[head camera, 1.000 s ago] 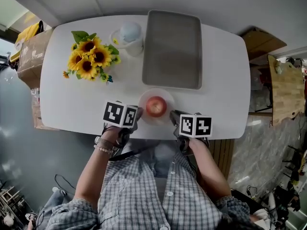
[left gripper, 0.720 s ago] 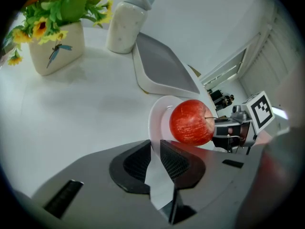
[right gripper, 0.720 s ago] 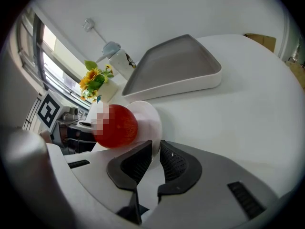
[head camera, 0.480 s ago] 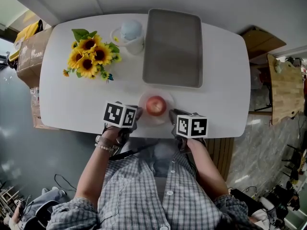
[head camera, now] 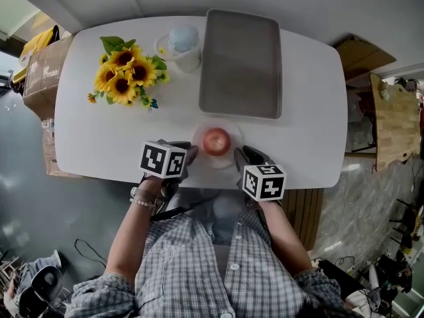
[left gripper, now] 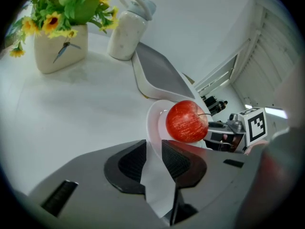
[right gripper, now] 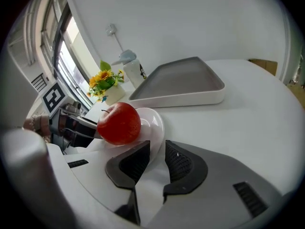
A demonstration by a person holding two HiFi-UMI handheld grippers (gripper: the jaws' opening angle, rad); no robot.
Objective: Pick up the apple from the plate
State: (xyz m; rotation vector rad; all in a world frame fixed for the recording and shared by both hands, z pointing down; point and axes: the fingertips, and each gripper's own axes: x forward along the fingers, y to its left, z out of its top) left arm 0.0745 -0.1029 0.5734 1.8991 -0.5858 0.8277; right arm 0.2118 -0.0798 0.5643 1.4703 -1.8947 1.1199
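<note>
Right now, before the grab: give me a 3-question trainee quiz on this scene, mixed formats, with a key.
1. True or false: the right gripper is holding the apple up off the plate.
2. Multiple choice: what lies just beyond the plate, away from the person? A) sunflowers B) grey tray C) white bottle
3. Fill in: in the head view, the left gripper sits on the apple's ___ side.

Key
1. False: the apple rests on the plate, and neither gripper holds anything.
2. B
3. left
</note>
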